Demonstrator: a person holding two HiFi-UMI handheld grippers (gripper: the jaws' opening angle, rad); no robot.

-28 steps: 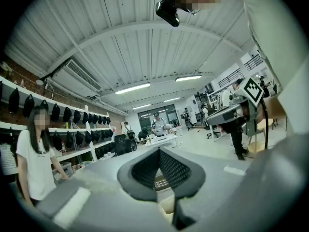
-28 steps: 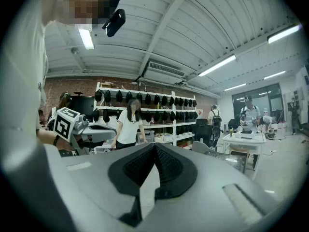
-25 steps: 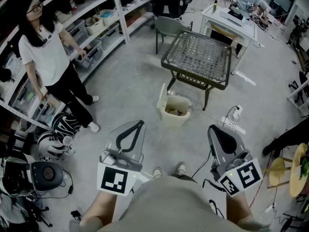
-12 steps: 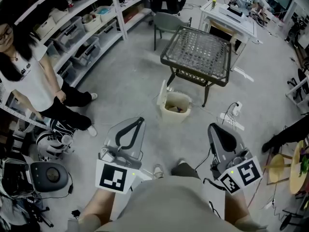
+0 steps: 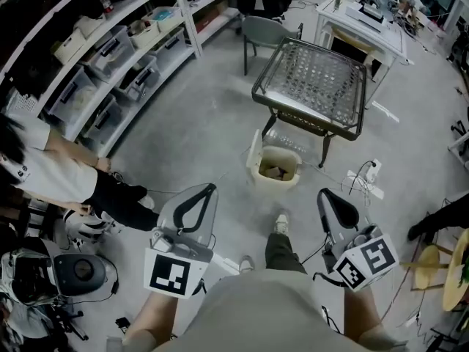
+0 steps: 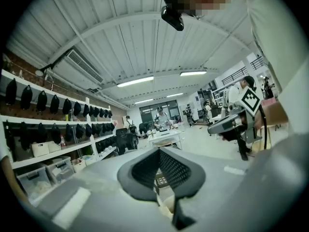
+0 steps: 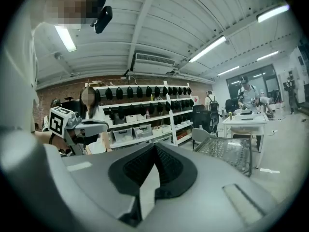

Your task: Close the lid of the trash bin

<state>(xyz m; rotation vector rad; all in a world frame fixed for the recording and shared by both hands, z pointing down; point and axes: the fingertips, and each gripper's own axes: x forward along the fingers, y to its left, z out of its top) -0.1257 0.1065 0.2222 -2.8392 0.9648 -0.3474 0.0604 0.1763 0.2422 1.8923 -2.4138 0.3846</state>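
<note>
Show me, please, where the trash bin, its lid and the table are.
trash bin point(image 5: 282, 185): head view, on its near rim.
lid point(image 5: 254, 151): head view, on the raised flap at the bin's left.
table point(image 5: 311, 75): head view, on its patterned top.

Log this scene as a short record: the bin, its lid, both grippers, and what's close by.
trash bin: cream, on the floor, rubbish inside
lid: open, standing up at the bin's left side in the head view
left gripper: jaws together, empty, short of the bin
right gripper: jaws together, empty, short of the bin
table: dark frame, see-through top, just beyond the bin
task state: lid not yet closed
</note>
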